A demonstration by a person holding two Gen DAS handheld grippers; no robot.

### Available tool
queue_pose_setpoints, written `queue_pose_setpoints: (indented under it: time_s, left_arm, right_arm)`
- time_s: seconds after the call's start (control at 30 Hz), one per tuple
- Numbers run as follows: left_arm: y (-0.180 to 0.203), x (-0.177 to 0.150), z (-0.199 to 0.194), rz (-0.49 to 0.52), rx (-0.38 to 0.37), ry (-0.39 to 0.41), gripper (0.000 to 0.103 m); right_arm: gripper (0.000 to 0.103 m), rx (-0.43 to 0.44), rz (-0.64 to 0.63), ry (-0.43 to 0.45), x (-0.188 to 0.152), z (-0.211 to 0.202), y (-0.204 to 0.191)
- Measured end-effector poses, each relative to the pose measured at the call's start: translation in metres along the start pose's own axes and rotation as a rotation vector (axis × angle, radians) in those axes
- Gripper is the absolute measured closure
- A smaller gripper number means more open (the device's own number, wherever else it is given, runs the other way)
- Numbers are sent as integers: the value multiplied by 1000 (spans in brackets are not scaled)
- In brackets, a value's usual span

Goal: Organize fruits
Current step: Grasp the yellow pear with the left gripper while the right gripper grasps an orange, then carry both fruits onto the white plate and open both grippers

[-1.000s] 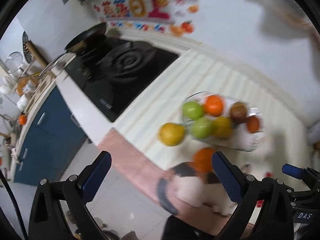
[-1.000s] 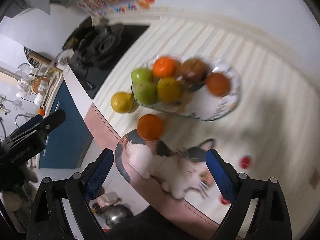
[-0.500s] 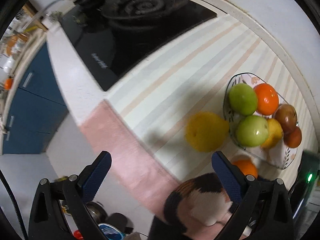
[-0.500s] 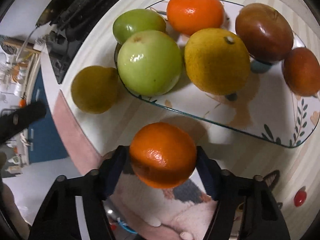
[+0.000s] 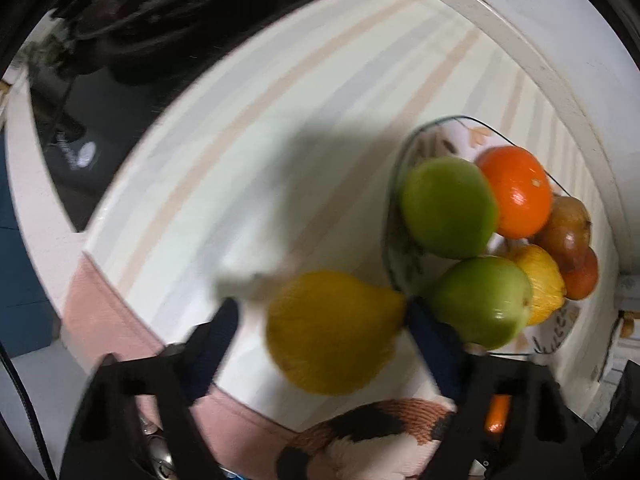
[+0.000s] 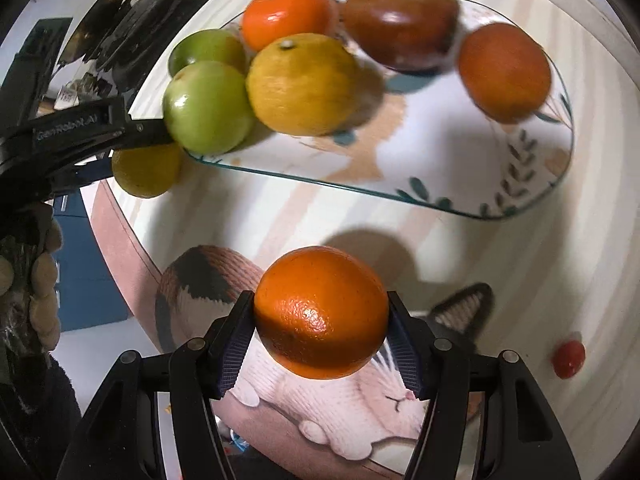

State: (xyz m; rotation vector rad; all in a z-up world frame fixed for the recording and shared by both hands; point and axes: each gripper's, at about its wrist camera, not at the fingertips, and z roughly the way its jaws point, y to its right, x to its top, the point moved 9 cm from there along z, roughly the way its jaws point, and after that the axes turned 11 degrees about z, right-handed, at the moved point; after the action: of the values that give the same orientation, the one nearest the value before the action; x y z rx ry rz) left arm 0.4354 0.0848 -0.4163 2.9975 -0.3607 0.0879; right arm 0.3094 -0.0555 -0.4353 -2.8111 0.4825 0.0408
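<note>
Your claws: both on fruit beside the plate (image 6: 520,204).
Right claw (image 6: 320,336) clamps orange (image 6: 320,312); left claw (image 5: 320,324) half-open, bracketing yellow fruit (image 5: 332,332), grip unclear.

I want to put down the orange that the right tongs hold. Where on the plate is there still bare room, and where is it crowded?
The plate is bare along its near edge, between the yellow citrus and the dark orange fruit. The far left end is crowded: two green apples, a tangerine and the brown fruit sit close together. The orange could go on that near strip.
</note>
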Motion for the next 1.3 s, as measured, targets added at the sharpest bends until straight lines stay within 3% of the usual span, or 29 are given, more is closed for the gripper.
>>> queue_pose_setpoints:
  time_s: [0.27,0.47,0.63,0.73,0.83,1.03,1.27,1.3]
  left_arm:
    - [11,-12,-13,46,58,26,35]
    - [57,-32,-62,70,-51,88,35]
    - [119,-2,-94,189,-145,117,35]
    - [145,25,-88,257,-131,105,35]
    - [168,36,-69,301,-137,44,35]
    - [189,37,-35,309,-137,-59,35]
    - [198,30,-25,299,-114,-72,35]
    - [198,31,-27,300,-104,-66,35]
  right_arm:
    - [38,39,40,59,3,-32,9]
    - [38,97,117,170,21,-78,30]
    - [38,117,193,220,44,-87,59]
    - [38,120,203,236,54,-84,73]
    - [38,125,188,245,60,-80,81]
    - [38,102,155,266,69,-78,95]
    - [36,97,123,257,77,-73,100]
    - [32,105,120,249,77,-73,99]
